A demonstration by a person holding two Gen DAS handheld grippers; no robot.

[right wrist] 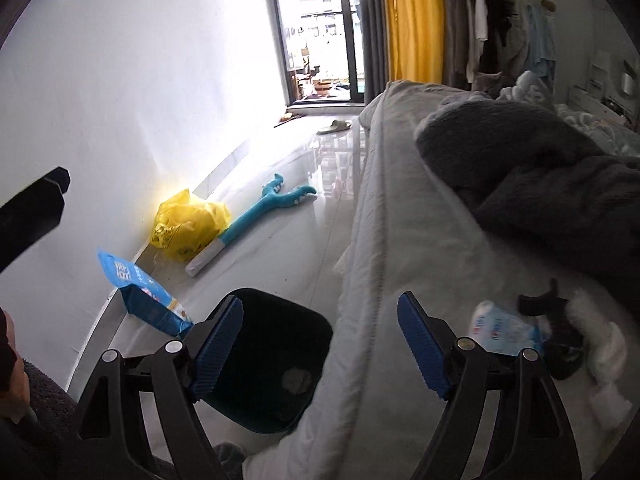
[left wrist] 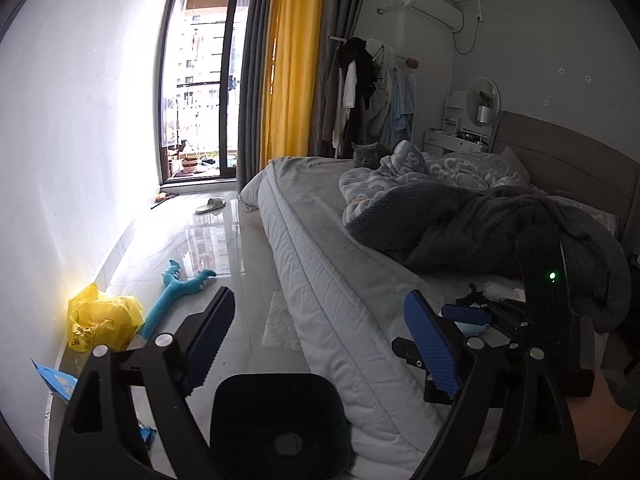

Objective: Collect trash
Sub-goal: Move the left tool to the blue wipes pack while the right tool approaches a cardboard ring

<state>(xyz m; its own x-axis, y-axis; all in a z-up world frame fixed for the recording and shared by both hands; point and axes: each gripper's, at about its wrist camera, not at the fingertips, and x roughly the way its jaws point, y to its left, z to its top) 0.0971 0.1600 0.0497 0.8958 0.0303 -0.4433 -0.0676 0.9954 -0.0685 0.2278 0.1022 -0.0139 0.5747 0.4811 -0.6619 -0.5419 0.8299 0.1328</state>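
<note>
A black trash bin (left wrist: pixel 276 412) stands on the floor against the bed, with one pale scrap on its bottom. My left gripper (left wrist: pixel 320 340) hangs open above it with nothing between its fingers. My right gripper (right wrist: pixel 320 344) is open too, one finger over the bin (right wrist: pixel 272 360) and the other over the mattress edge. On the bed to its right lie a light-blue tissue packet (right wrist: pixel 500 332), white crumpled tissue (right wrist: pixel 600 344) and a small black object (right wrist: pixel 552 320). A blue snack bag (right wrist: pixel 144 292) and a yellow plastic bag (right wrist: pixel 188 224) lie by the wall.
The grey-sheeted bed (left wrist: pixel 340 280) with its dark blankets fills the right side, and a grey cat (left wrist: pixel 366 154) sits at its far end. A teal plush toy (left wrist: pixel 176 296), bubble wrap (left wrist: pixel 280 324) and a slipper (left wrist: pixel 211 205) lie on the glossy floor. Beyond them is a balcony door.
</note>
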